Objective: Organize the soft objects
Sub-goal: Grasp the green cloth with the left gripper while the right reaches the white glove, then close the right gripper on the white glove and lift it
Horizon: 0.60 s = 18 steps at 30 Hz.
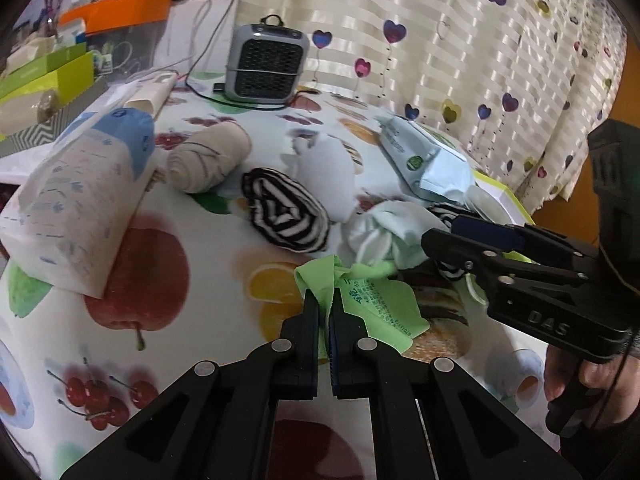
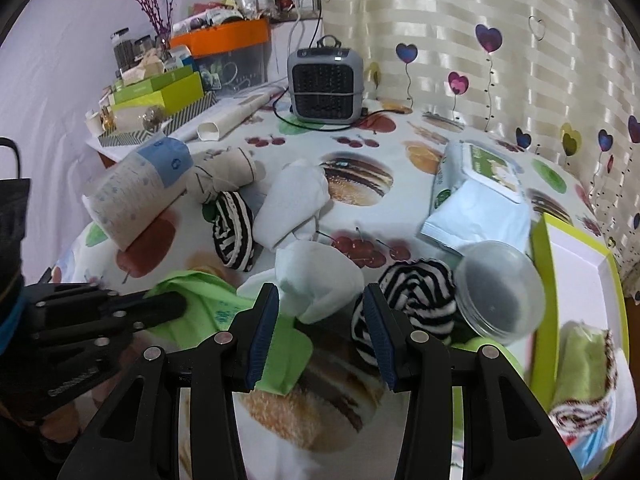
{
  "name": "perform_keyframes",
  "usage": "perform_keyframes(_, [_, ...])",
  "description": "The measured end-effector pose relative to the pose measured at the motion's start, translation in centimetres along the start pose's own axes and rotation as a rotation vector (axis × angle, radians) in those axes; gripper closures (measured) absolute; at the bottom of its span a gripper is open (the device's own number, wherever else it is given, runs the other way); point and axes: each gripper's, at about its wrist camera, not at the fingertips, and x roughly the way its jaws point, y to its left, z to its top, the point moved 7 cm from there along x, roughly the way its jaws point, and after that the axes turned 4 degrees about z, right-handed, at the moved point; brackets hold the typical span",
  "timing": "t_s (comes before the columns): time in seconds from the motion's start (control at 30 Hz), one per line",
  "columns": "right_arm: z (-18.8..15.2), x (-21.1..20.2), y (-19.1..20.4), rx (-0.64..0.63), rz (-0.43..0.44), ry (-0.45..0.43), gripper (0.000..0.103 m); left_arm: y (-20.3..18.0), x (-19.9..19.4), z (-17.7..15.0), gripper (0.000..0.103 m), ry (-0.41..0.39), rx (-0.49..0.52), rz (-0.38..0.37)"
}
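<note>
Now my left hand-held gripper [image 1: 325,300] pinches the green cloth [image 1: 376,304] at the tabletop's [image 1: 208,280] near edge, while my right hand-held gripper [image 2: 322,316] hangs spread over a white cloth [image 2: 320,276], a striped sock [image 2: 416,292] just right.

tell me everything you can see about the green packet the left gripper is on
The green packet is a thin, crinkly light-green plastic pack with small blue-green printed text. It lies flat but rumpled on the fruit-print tablecloth, near the table's front. The left gripper is shut on its near edge, bunching the film between the fingers. Its far side tucks under a pale white cloth, and the open right gripper hovers just beyond it.
</note>
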Motion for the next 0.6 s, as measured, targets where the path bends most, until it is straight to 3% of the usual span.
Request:
perform_keyframes(0.23, [0.2,1.4,0.7,-0.01,0.018,0.029,0.059,1.4,0.1,0.2,0.099,-0.002,-0.028,0.0])
perform_keyframes(0.37, [0.0,1.5,0.9,-0.014,0.022,0.03,0.082,1.8,0.0,0.3,0.099,-0.007,-0.038,0.001])
perform_keyframes(0.6, [0.3,0.1,1.4,-0.02,0.031,-0.014,0.088,1.9,-1.2,0.8,0.099,-0.042,-0.041,0.008])
